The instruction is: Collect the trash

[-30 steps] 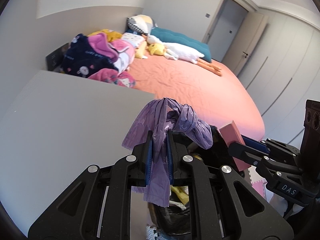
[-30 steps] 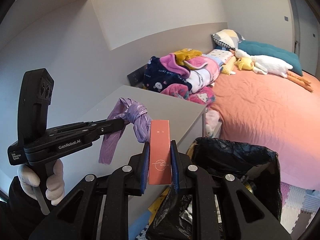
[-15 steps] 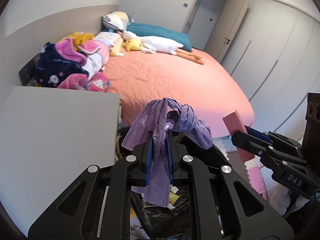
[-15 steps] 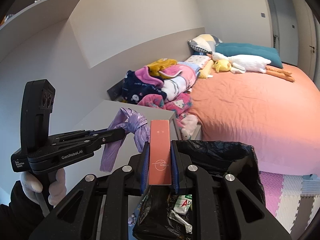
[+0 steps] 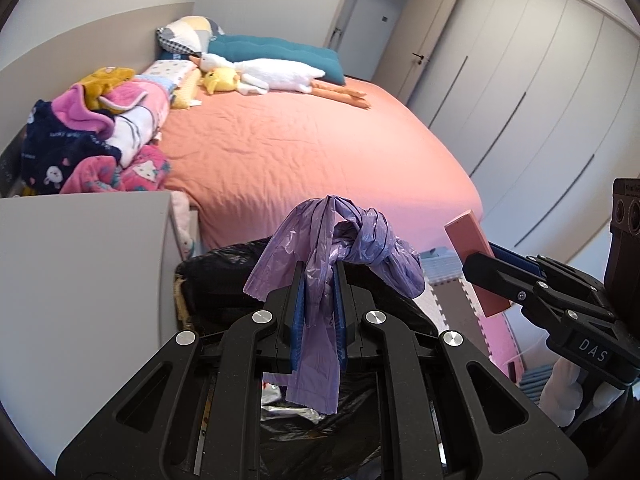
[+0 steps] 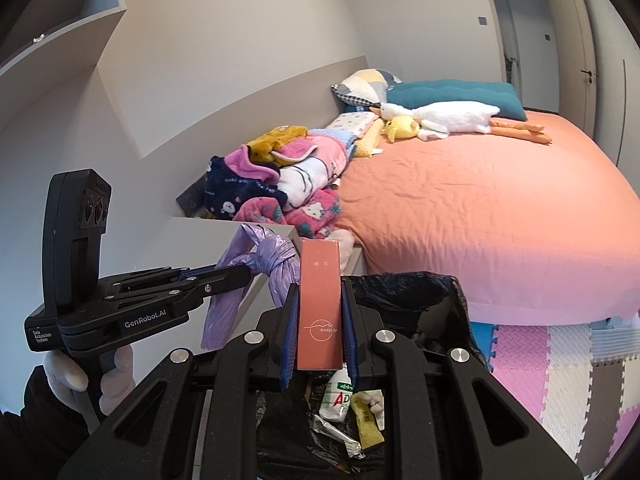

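Both grippers hang right over the bin [image 6: 424,292], black liner open, bottle and wrappers already down inside. Right gripper [image 6: 319,320] is clamped on the box [image 6: 320,304], upright between its pads, directly above the bin mouth. Just left of the bin's near rim, the left gripper [image 5: 318,312] is pinched on the purple bag [image 5: 332,248], knot flopping over the jaws, tail dangling toward the opening. The risk: that knot sits off to the side of the bin centre, so a release now could let the film catch the rim or drift onto the mats [image 6: 560,360]. The box, if let go tilted, could strike the liner edge and fold it in. Beyond the bin, the bed [image 6: 480,208] is close enough to catch a stray swing.
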Demonstrator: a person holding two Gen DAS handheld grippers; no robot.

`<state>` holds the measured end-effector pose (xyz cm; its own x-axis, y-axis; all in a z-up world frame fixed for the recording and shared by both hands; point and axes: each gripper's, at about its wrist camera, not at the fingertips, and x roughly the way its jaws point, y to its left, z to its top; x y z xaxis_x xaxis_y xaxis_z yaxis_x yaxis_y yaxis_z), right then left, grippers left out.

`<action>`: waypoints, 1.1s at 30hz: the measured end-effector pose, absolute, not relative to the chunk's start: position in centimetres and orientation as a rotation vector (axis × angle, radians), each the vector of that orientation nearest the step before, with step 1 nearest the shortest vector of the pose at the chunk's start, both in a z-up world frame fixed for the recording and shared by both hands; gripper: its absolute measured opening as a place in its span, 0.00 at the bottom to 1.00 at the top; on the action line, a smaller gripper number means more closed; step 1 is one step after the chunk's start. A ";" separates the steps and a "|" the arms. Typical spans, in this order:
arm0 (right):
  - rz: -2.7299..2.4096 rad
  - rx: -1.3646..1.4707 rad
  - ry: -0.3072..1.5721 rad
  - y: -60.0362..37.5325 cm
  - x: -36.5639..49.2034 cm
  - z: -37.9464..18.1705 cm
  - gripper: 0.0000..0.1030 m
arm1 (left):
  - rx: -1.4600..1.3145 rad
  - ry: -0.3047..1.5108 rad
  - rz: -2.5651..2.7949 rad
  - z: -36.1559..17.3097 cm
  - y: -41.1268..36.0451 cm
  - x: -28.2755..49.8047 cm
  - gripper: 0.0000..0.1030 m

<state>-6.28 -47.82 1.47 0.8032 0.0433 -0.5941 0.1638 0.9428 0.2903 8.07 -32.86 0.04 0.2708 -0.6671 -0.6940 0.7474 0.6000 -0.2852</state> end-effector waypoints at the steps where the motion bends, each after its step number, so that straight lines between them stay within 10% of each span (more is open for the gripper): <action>1: -0.070 0.343 0.639 -48.0 -6.4 1.4 0.21 | 0.108 0.882 -0.959 -0.1 -33.1 8.0 0.11; 8: -0.072 0.358 0.623 -49.1 -7.0 1.5 0.25 | 0.122 0.886 -0.965 -0.7 -34.1 7.9 0.12; 9: -0.071 0.359 0.610 -49.2 -7.2 1.7 0.37 | 0.127 0.891 -0.956 -0.7 -34.3 8.0 0.24; 10: -0.076 0.358 0.599 -49.4 -7.4 1.9 0.51 | 0.136 0.901 -0.937 -0.8 -34.4 8.2 0.61; 12: -0.080 0.359 0.568 -49.5 -7.9 2.3 0.57 | 0.130 0.860 -0.897 -0.6 -34.0 8.2 0.88; 18: -0.103 0.355 0.527 -50.0 -8.6 3.1 0.72 | 0.104 0.763 -0.877 1.0 -33.5 7.7 0.93; 33: -0.093 0.347 0.517 -49.8 -8.6 3.6 0.73 | 0.123 0.745 -0.848 1.6 -33.3 7.6 0.93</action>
<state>-8.58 -49.76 3.57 0.8666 -0.0007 -0.4989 0.1741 0.9376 0.3010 7.57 -33.27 1.64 0.4284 -0.6364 -0.6415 0.7185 0.6704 -0.1853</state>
